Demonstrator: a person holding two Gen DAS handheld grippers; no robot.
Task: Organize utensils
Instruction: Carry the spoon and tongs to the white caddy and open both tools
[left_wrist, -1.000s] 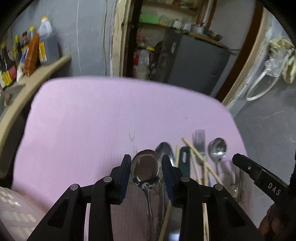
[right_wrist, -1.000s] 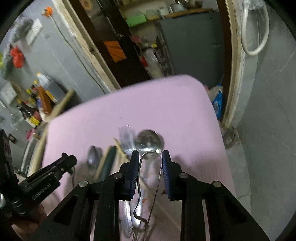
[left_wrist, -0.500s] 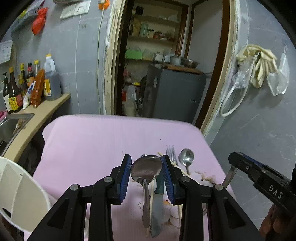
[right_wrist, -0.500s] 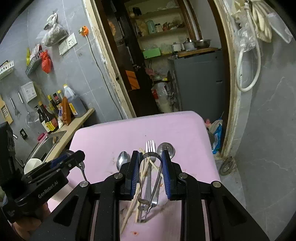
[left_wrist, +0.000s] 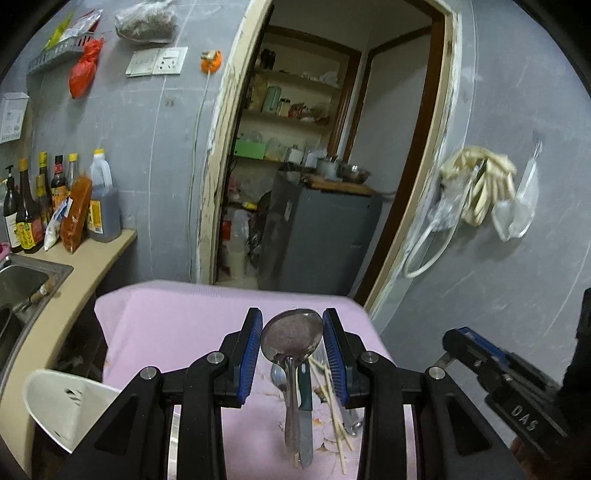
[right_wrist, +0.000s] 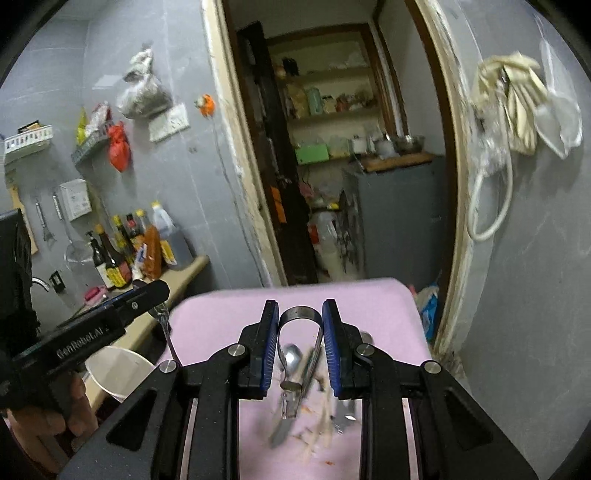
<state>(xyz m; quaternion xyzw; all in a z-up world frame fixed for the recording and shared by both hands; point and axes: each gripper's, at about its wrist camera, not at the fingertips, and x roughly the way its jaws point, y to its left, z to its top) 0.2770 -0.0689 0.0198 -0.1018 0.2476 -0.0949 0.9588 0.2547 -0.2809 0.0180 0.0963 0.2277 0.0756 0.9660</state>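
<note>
My left gripper (left_wrist: 291, 343) is shut on a large steel spoon (left_wrist: 291, 336), bowl between the pads, handle hanging down, lifted above the pink mat (left_wrist: 177, 325). My right gripper (right_wrist: 300, 339) is shut on metal tongs (right_wrist: 298, 317), held by their bent end, lifted above the mat (right_wrist: 221, 317). On the mat below lie a green-handled knife (left_wrist: 305, 406), a small spoon (left_wrist: 277, 374), chopsticks (left_wrist: 332, 402) and other blurred cutlery (right_wrist: 343, 413). The right gripper shows at the right of the left wrist view (left_wrist: 509, 384); the left one shows at the left of the right wrist view (right_wrist: 110, 317).
A white utensil holder (left_wrist: 62, 406) stands at the mat's left, also in the right wrist view (right_wrist: 118, 365). A counter (left_wrist: 85, 266) with bottles (left_wrist: 55, 206) and a sink (left_wrist: 22, 284) runs left. A doorway and grey cabinet (left_wrist: 317, 236) lie beyond.
Both grippers have risen and tilted up from the mat, the left carrying the spoon and the right the tongs. The utensil pile now lies lower and farther beneath them.
</note>
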